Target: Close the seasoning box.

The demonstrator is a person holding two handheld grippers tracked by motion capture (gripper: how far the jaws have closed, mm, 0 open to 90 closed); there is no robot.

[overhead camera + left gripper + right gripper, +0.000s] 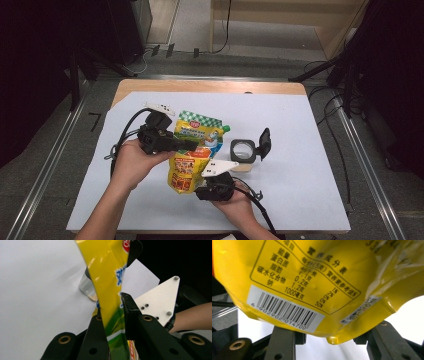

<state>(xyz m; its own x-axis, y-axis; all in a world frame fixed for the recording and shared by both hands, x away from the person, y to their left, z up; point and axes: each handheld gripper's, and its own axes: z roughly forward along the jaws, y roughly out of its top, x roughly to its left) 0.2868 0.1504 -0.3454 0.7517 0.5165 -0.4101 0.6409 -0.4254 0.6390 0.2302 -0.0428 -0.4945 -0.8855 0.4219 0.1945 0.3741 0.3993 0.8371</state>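
High view: the yellow foil pouch with green-checked top (192, 150) is held tilted above the white counter (300, 165), just beside the small clear jar with open black lid (243, 151) — likely readied for pouring.

Left gripper view: left tongs (113, 312) clamped on the pouch's edge.

Right gripper view: right tongs (332, 335) part open, cradling the pouch's bottom — pad contact not discernible.

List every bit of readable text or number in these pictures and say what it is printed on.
"6 902902 014700": under the barcode on the back of the yellow pouch.
"1000毫克", "1.2克", "0.2克", "1.1克": nutrition table on that pouch.
Small side label: too small to read.
Front artwork in the high view: blurred, unreadable.
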